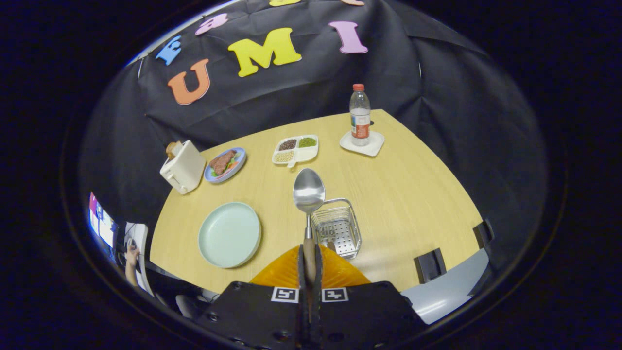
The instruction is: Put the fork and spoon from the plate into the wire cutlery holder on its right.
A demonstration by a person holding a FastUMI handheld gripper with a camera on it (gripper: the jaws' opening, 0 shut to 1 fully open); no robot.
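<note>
- Gripper view looks down on a pale wooden counter (418,194) from above; the tongs (309,265) are pressed together on the wooden handle of a shiny metal spoon (308,192), both fingers bearing on it.
- The spoon's long axis runs straight ahead along the fingers, bowl at the far end, handle near, so it stands out past the fingertips like an extension of them.
- The square wire cutlery holder (337,228) sits just right of the spoon's neck and slightly nearer than its bowl; the spoon appears raised above the counter, not yet inside the holder.
- Inside the holder something metal that looks like the fork (326,231) rests against the left wall, so judging by this the fork is already done and the spoon is the last piece.
- The round pale green plate (229,235) lies to the left of the tongs, with no cutlery on it.
- The coming move turns on a short shift to the right and a tilt of the bowl down into the holder's open top; the risk, as I judge it, is the bowl catching on the holder's near-left rim or knocking the fork.
- Farther off stand a cream toaster (183,166), a blue plate of food (225,164), a white divided dish of beans (295,149) and a clear water bottle (360,115) on a white coaster (362,144).
</note>
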